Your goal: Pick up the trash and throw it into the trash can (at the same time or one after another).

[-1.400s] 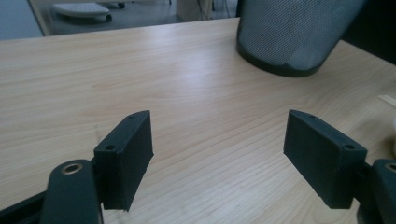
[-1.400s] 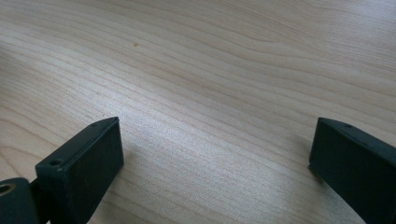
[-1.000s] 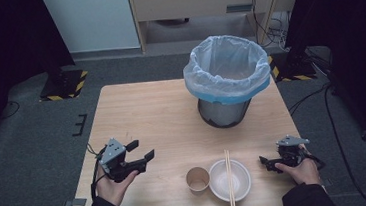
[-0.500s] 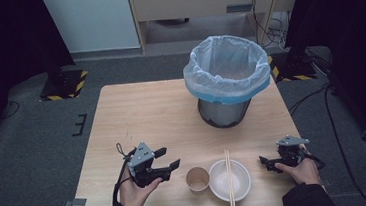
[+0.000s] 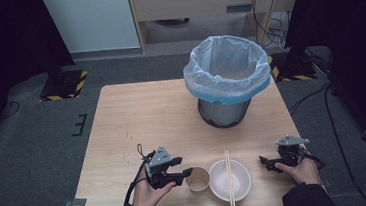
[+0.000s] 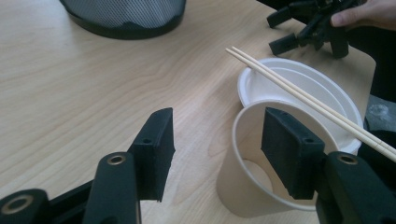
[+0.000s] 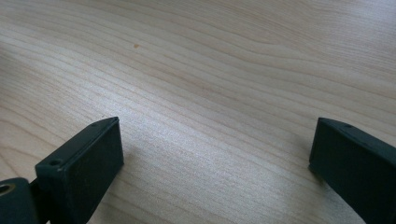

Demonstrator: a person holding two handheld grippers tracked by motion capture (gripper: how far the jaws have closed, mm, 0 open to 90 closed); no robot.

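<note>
The left gripper (image 5: 186, 173) is at the small tan paper cup (image 5: 198, 178) near the front edge of the pale wooden table (image 5: 137, 122) — and in the left gripper view one black jaw sits inside the cup's (image 6: 252, 182) mouth while the other stands outside on bare wood, the near wall of the cup between them. The jaws have just been closing, yet a gap shows between the outer pad and the paper, so nothing is gripped. The cup stands upright, just beside the white round plastic bowl (image 5: 223, 182), with a pair of light wooden chopsticks (image 5: 229, 179) laid across the bowl's rim. Over on the right, the right gripper (image 5: 268, 163) rests low on the table with its jaws spread wide, only wood grain between them. Farther back stands the mesh waste bin lined with a pale blue bag (image 5: 226, 76), well apart from the cup
</note>
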